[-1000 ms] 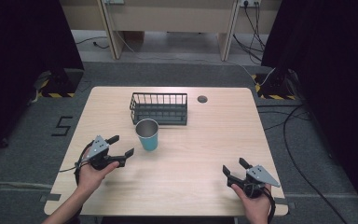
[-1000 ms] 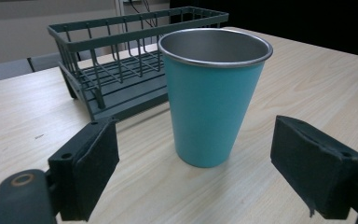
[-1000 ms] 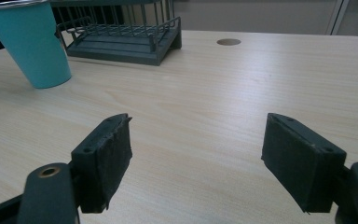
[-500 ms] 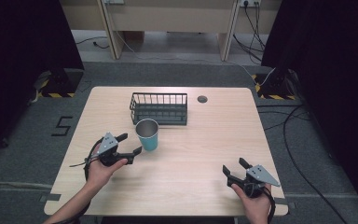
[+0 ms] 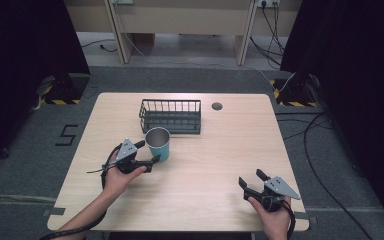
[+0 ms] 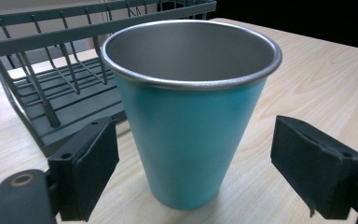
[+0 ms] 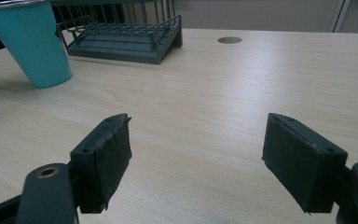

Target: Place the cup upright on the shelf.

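A teal metal cup (image 5: pixel 158 142) (image 6: pixel 191 116) (image 7: pixel 30 44) stands upright and empty on the wooden table (image 5: pixel 220 150), just in front of a dark wire basket (image 5: pixel 170 115) (image 6: pixel 51 79) (image 7: pixel 126 32). My left gripper (image 5: pixel 148 152) (image 6: pixel 205 172) is open, its jaws on either side of the cup's lower half without touching it. Near the front right edge of the table my right gripper (image 5: pixel 250 180) (image 7: pixel 196 163) rests open with bare tabletop between its jaws.
A round cable hole (image 5: pixel 217 106) (image 7: pixel 229 40) sits in the table behind and to the right of the basket. Cables lie on the grey floor (image 5: pixel 330 150) to the right. Light wood desks (image 5: pixel 180 20) stand beyond the table.
My left gripper has moved right and forward up to the cup, so its open jaws now flank it. The right gripper has stayed still.
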Demonstrator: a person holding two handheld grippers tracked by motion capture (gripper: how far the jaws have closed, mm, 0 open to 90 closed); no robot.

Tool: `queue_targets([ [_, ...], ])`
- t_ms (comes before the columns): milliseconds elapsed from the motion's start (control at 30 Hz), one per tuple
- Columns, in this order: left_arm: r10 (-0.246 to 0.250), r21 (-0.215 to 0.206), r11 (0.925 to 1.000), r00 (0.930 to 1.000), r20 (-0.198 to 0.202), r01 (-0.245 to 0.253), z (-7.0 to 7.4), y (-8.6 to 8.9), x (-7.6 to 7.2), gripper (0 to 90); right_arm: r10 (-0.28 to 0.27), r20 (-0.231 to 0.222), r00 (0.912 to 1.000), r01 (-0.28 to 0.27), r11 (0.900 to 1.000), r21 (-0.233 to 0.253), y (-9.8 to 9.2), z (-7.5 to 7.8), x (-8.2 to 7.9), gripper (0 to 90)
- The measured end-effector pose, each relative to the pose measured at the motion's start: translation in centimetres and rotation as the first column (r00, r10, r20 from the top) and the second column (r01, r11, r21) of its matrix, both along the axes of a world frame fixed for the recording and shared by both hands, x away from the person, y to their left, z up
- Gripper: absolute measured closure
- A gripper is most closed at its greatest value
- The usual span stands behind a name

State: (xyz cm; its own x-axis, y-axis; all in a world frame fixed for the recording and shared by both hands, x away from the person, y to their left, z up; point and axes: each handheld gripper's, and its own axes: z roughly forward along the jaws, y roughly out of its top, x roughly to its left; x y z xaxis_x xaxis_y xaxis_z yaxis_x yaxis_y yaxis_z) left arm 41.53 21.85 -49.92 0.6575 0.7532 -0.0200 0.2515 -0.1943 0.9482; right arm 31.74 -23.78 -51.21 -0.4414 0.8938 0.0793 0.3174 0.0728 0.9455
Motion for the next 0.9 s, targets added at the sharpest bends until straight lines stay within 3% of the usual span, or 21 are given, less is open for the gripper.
queue_targets([
  [200,0.006,0.014,0.9999,1.0,-0.005,-0.006,-0.4,-0.5,0.6,14.4,0.001,0.0,1.0,-0.001,1.0,-0.002,0.0,0.0,0.0,24.1],
  [900,0.006,0.001,1.0,0.9999,-0.014,-0.006,-0.5,-1.8,2.4,14.5,0.003,-0.01,1.0,-0.003,1.0,0.0,0.0,0.0,0.1,24.0],
])
